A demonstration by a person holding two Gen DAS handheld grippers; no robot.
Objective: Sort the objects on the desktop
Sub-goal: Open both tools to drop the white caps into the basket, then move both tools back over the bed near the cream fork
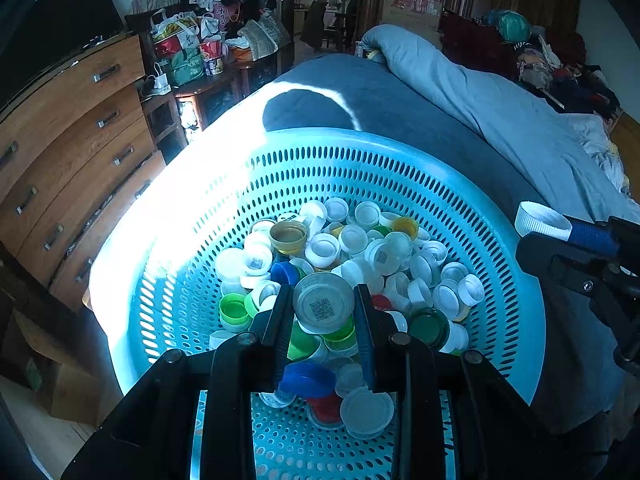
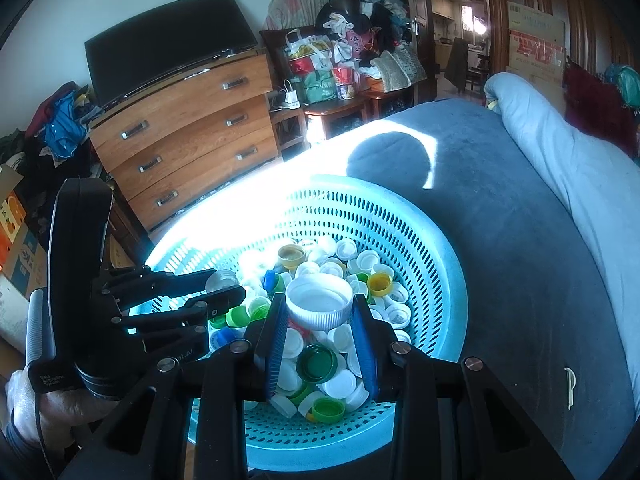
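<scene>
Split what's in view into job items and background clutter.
Job: left gripper shut on grey QR-code cap; right gripper shut on white ribbed cap; teal basket of loose caps.

Clutter: dresser, television, quilt, bags.

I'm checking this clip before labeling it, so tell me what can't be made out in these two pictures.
- Left wrist view: the QR code on the clear cap in the left hand-held gripper is too small to read.
- Both views: the near rim of the basket is hidden behind gripper frames.
- Left view: sun glare washes out the bed surface left of the basket.
</scene>
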